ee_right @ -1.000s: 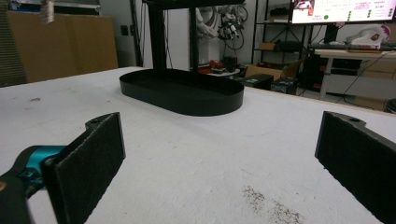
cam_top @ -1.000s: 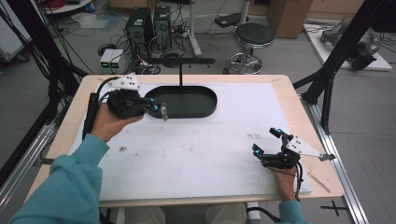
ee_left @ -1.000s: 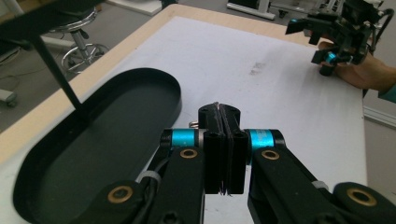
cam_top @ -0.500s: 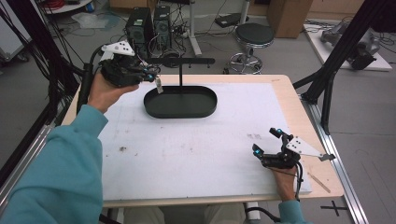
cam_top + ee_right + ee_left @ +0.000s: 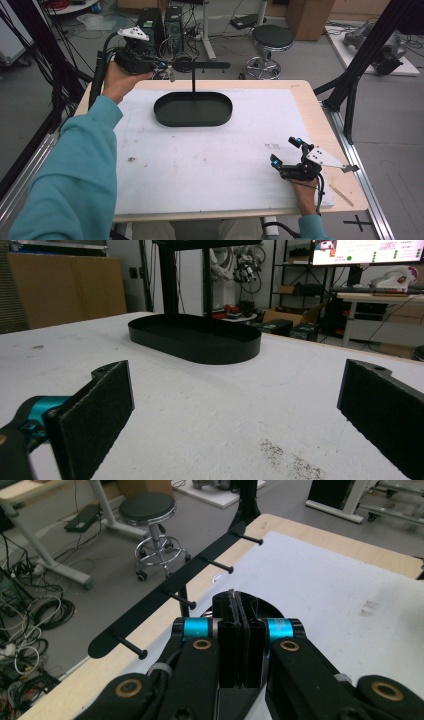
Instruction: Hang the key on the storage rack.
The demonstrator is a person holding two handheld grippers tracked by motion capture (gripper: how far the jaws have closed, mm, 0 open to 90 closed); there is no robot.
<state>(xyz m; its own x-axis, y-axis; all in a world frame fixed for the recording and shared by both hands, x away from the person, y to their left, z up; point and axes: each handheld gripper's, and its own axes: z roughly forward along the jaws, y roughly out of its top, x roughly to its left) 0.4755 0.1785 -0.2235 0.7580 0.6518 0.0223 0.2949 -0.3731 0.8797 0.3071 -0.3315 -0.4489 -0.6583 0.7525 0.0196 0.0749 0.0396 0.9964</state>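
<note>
Your left hand-held gripper (image 5: 167,67) hung at ten o'clock beyond the worktop's (image 5: 300,107) far edge, its flat foam-faced jaws pressed together on a small thin pale item (image 5: 172,76) too small to identify, just left of the black metal hook rack (image 5: 165,597) with its slim round pegs. It had risen from beside the oval, shallow-walled black tray (image 5: 193,108) a second before. Your right hand-held gripper (image 5: 285,155) rested at four o'clock, jaws spread wide over the matte white mat (image 5: 210,165), unmoved.
</note>
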